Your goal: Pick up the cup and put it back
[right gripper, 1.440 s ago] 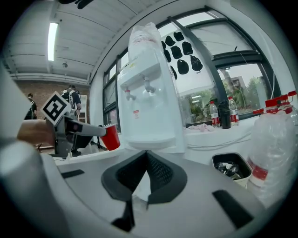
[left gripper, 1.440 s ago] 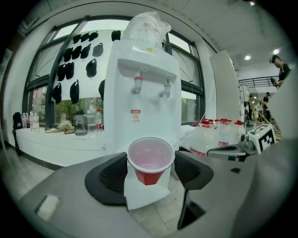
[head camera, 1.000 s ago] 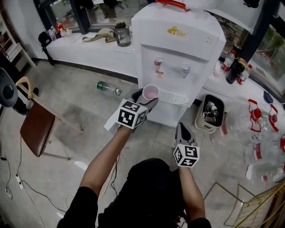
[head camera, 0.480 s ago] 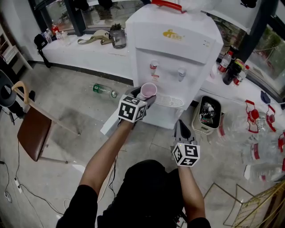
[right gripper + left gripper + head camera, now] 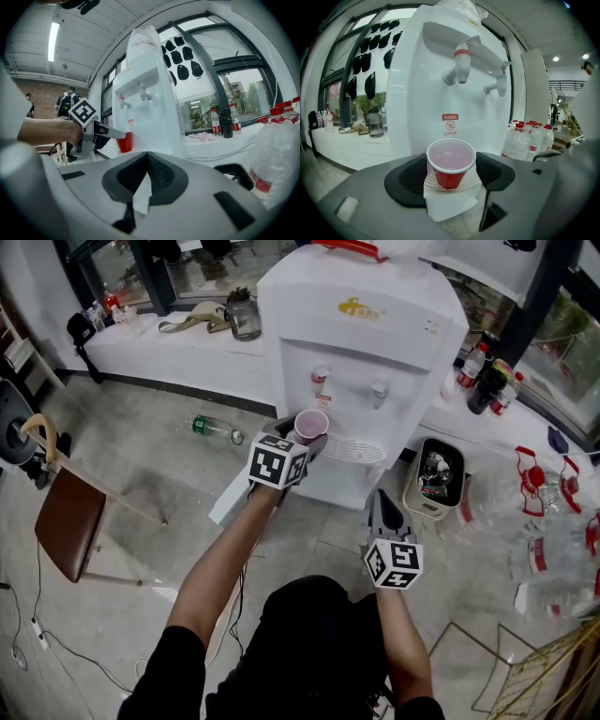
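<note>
Left jaws: the left gripper (image 5: 451, 177) has its jaws spread wide and pinching the red cup (image 5: 450, 161) by two opposite sides, one dark pad on each side of the wall.
Cup: upright at the lower centre of the left gripper view, rim up, long axis vertical. It is carried in the air, resting on nothing. The inside looks pale pink; I cannot tell whether it holds liquid.
Right jaws: the right gripper (image 5: 146, 176) has its jaws pressed together with nothing between them. It hangs low at centre right of the head view, well apart from the cup.
Ahead of the cup: the white water dispenser (image 5: 375, 324) fills the upper centre of the head view. Its red tap (image 5: 461, 65) is above and just beyond the rim, and the second tap (image 5: 500, 84) is further right.
Landing place: probably the drip tray (image 5: 361, 451), just right of the cup in the head view and lower.
Nearer hand: the left, since it already carries the cup.
Coming move: likely a short shift right and forward, then down, keeping the axis vertical before the jaws part.
</note>
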Available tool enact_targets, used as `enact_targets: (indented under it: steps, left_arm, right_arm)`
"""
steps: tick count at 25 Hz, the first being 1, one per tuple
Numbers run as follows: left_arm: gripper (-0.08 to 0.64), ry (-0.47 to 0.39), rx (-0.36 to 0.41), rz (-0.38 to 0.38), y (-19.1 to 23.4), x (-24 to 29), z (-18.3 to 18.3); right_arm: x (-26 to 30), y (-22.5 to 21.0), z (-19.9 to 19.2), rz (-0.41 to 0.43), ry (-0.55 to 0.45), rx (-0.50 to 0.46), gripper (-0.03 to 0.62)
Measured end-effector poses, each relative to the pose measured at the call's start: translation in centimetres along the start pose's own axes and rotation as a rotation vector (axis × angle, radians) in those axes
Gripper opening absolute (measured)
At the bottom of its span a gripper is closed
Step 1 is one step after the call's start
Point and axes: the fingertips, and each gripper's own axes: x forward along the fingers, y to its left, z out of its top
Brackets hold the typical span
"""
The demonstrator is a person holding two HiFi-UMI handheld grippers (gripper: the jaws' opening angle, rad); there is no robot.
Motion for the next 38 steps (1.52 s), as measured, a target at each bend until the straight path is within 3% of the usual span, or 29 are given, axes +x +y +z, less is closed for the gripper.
enact_targets:
  steps: [15, 24, 25, 27, 30, 35, 38]
  left_arm:
    - [0.337, -0.052, 0.012, -0.009, -0.2, -0.6, 1.0]
    - [0.337, -0.243, 0.031, -0.009, -1.4, -8.0, 2.0]
    - [0.315, -0.244, 0.029, -0.025, -1.7, -8.6, 1.5]
    - [0.187, -0.248, 0.024, -0.043, -2.0, -9.6, 0.7]
    - [0.052, -0.244, 0.012, -0.019, -2.1, -10.6, -0.1]
    - [0.008, -0.186, -0.063, 0.029, -2.4, -12.1, 0.5]
    - [0.006, -0.144, -0.112, 0.044, -3.6, -14.2, 2.5]
  right_arm:
    - [-0.1, -0.3, 0.0, -0.004, 0.005, -0.007, -0.005]
    - [0.1, -0.6, 0.6, 0.002, 0.004, -0.015, -0.005]
    - [0.2, -0.7, 0.8, 0.001, 0.001, -0.013, -0.005]
    - [0.4, -0.8, 1.4, 0.001, -0.006, -0.012, -0.005]
    - [0.6, -0.8, 1.9, -0.004, 0.002, 0.0, -0.005]
    - [0.8, 0.0, 2.4, -0.023, 0.102, 0.053, -0.005]
    - [0.4, 1.2, 4.7, -0.012, 0.181, 0.077, -0.005]
